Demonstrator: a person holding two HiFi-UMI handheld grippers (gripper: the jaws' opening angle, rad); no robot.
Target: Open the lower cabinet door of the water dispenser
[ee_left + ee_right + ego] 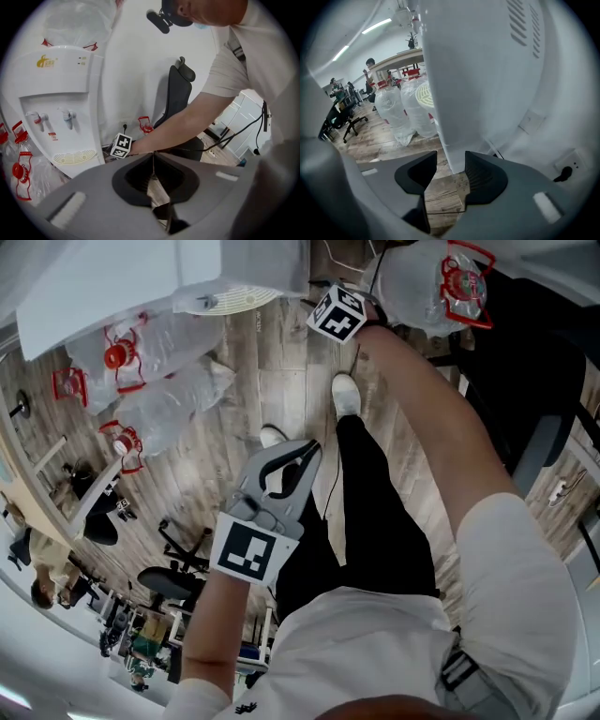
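Water dispenser [56, 89] stands upright against the far wall, at the left of the left gripper view, its two taps and drip grille facing the room. Its lower cabinet door sits below the grille and is largely masked by the left gripper's own body, so whether it is shut cannot be confirmed. The right gripper [450, 165] is low beside the dispenser's vented side panel, near the bottom corner. Its jaws stand wide apart with nothing between them but bare wooden floor [440, 199] seen beyond; it touches nothing. The left gripper [152, 161] is held back on the near side, jaws closed together and empty. Empty water bottles [405, 112] lie on the floor to the dispenser's left; an office chair [176, 98] stands to its right. Assessment: the approach step is in hand and the door is not yet engaged. The next move calls for bringing the right gripper round to the front face, locating the door's free edge or handle, closing on it and pulling outward.
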